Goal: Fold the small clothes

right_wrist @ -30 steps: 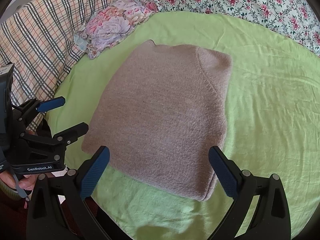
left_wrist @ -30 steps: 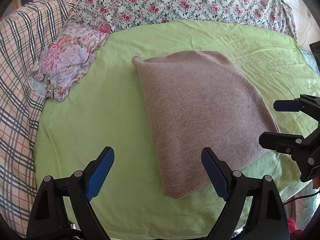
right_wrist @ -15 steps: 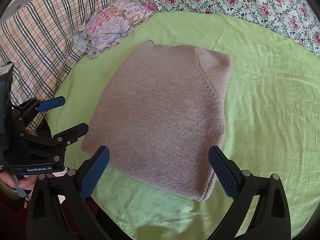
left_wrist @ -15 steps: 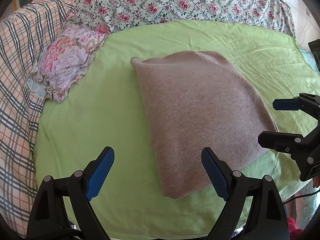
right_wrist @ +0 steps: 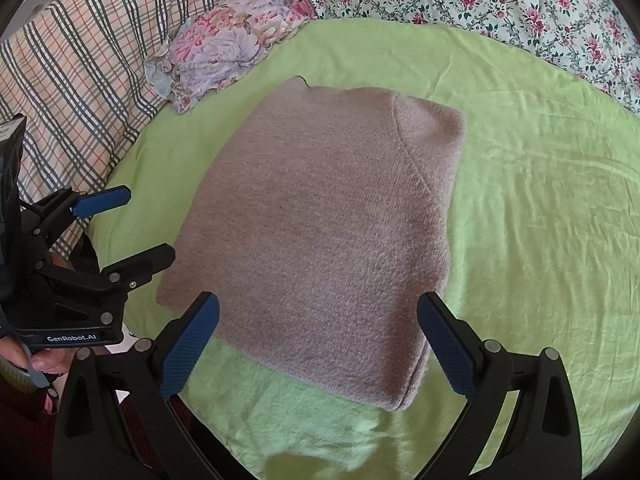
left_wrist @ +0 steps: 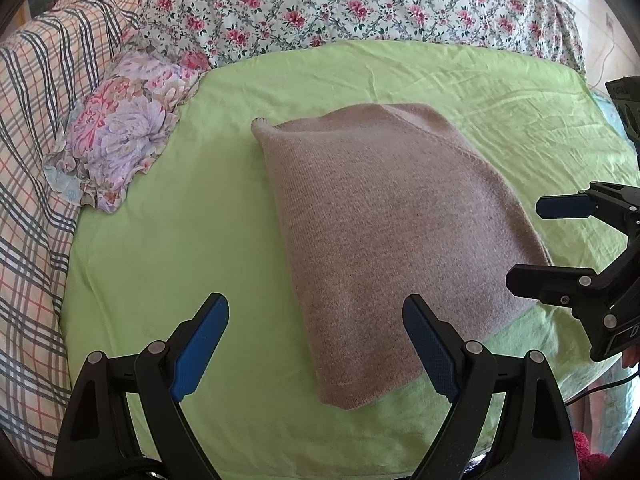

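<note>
A folded taupe knit sweater (left_wrist: 392,240) lies flat on the green sheet (left_wrist: 168,248); it also shows in the right wrist view (right_wrist: 328,236). My left gripper (left_wrist: 316,344) is open and empty, hovering above the sweater's near left corner. It also shows at the left edge of the right wrist view (right_wrist: 132,228). My right gripper (right_wrist: 318,344) is open and empty above the sweater's near edge. It also shows at the right edge of the left wrist view (left_wrist: 532,244).
A small folded floral garment (left_wrist: 120,140) lies at the sheet's far left, also in the right wrist view (right_wrist: 228,44). A plaid blanket (left_wrist: 32,160) borders the left and a rose-print quilt (left_wrist: 360,4) the back. The green sheet (right_wrist: 540,200) lies bare to the right.
Both grippers have stayed open and almost still; the views have shifted only slightly. The sweater has not moved.
</note>
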{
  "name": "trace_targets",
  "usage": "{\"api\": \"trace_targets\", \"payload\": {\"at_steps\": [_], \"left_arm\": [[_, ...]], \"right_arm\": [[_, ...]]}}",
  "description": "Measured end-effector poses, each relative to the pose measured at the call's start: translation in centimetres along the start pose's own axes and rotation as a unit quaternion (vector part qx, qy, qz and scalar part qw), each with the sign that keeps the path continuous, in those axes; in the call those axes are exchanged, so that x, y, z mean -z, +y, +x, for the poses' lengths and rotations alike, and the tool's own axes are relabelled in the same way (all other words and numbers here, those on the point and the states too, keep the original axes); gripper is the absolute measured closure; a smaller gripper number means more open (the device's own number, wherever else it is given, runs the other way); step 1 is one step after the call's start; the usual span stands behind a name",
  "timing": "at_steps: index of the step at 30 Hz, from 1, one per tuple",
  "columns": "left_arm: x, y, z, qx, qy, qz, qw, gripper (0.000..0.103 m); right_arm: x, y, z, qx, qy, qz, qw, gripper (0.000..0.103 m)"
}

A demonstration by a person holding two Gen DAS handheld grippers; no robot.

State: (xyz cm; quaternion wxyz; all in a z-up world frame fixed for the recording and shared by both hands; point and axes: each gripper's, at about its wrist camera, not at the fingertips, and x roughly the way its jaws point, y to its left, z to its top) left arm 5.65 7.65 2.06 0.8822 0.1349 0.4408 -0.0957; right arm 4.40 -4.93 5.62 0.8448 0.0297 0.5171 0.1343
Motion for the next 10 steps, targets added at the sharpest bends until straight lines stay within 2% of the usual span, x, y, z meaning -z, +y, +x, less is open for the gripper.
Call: {"api": "trace_targets", "payload": {"at_steps": [10], "left_arm": [[-0.6,0.37,0.6,0.004,0.006,0.001,1.0,0.014]], "right_arm": [[-0.08,0.07,0.19,-0.001,0.005,-0.002,1.0,0.004]]}}
